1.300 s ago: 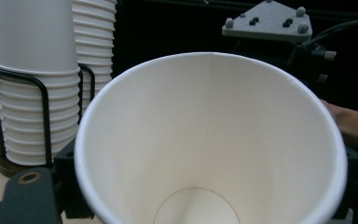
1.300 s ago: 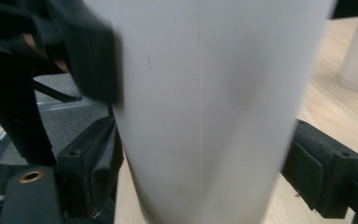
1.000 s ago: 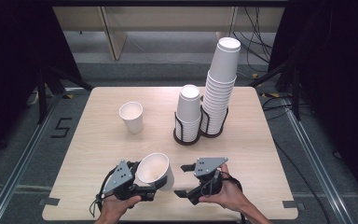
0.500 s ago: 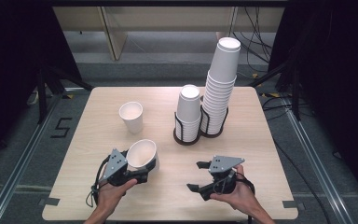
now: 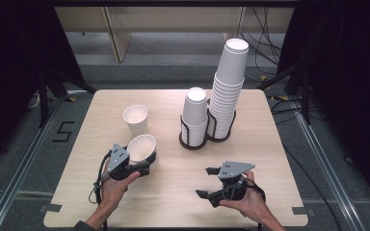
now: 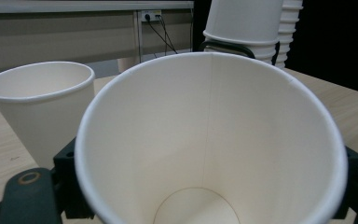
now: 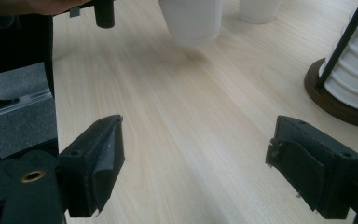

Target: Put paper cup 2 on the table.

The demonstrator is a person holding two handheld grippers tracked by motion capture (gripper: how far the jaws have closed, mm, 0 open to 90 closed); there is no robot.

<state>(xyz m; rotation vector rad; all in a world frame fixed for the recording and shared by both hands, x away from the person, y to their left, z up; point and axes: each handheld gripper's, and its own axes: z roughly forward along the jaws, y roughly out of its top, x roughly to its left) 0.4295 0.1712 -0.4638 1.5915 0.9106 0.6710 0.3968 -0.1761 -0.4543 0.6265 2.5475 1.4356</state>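
Tilting in the left gripper (image 5: 142,166), the paper cup (image 5: 142,148) mouths toward the person.

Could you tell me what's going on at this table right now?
A person works with a gripper in each hand. The left gripper is shut on a paper cup, tilted with its mouth toward the person, next to another cup standing upright on the table. The right gripper is open and empty. Two racks of stacked cups stand at the back.
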